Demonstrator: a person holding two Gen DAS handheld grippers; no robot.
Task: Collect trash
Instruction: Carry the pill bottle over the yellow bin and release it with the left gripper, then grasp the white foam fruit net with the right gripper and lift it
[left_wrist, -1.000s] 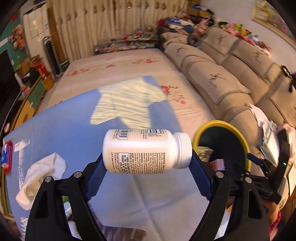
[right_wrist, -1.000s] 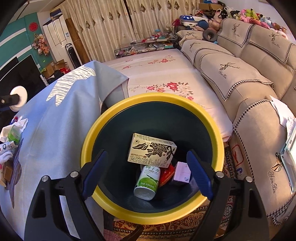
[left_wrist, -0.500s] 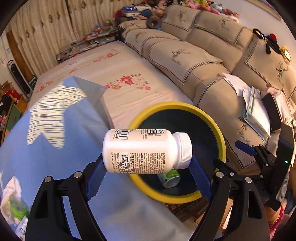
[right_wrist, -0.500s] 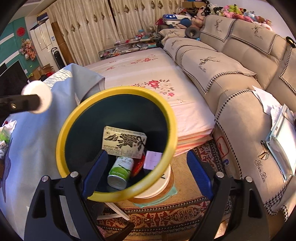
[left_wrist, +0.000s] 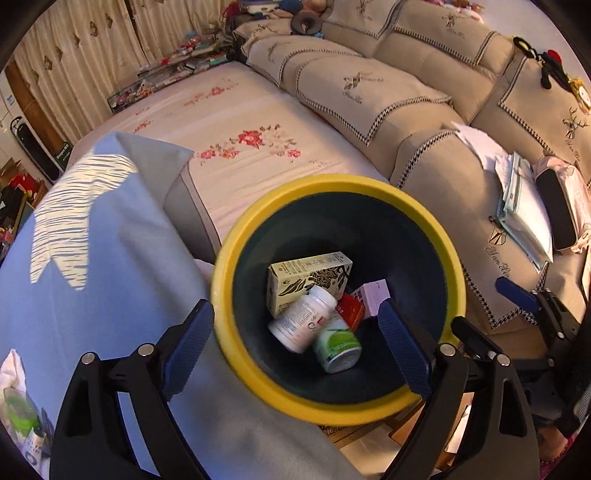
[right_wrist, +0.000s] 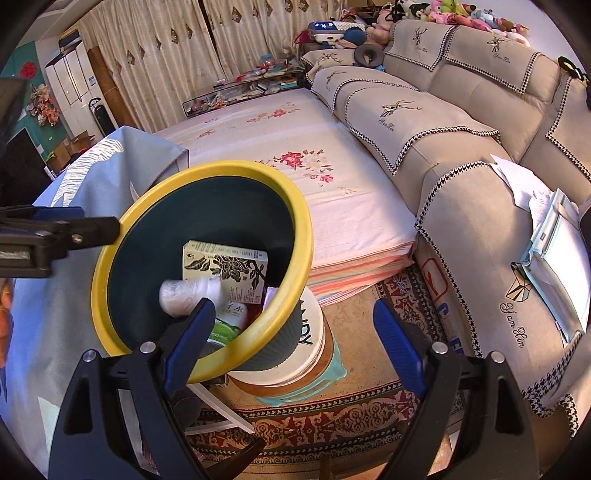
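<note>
So the white bottle (left_wrist: 303, 318) now lies inside the yellow-rimmed bin (left_wrist: 236, 354), resting on the patterned box (left_wrist: 308, 271) beside the green can (left_wrist: 338, 347), and your left gripper (left_wrist: 295, 343) hangs over the bin with its fingers spread and holding nothing. Your right gripper (right_wrist: 293, 328) is likewise spread and empty beside the bin. More litter seems to remain: a crumpled tissue (left_wrist: 11, 373) and a green packet (left_wrist: 18, 410) lie on the blue-covered worktop (left_wrist: 92, 295).

both wrist views above shared bin (left_wrist: 456, 280) (right_wrist: 304, 236)

Home living room — sofa (right_wrist: 461, 122); curtains (right_wrist: 177, 62); rug (right_wrist: 332, 417)
</note>
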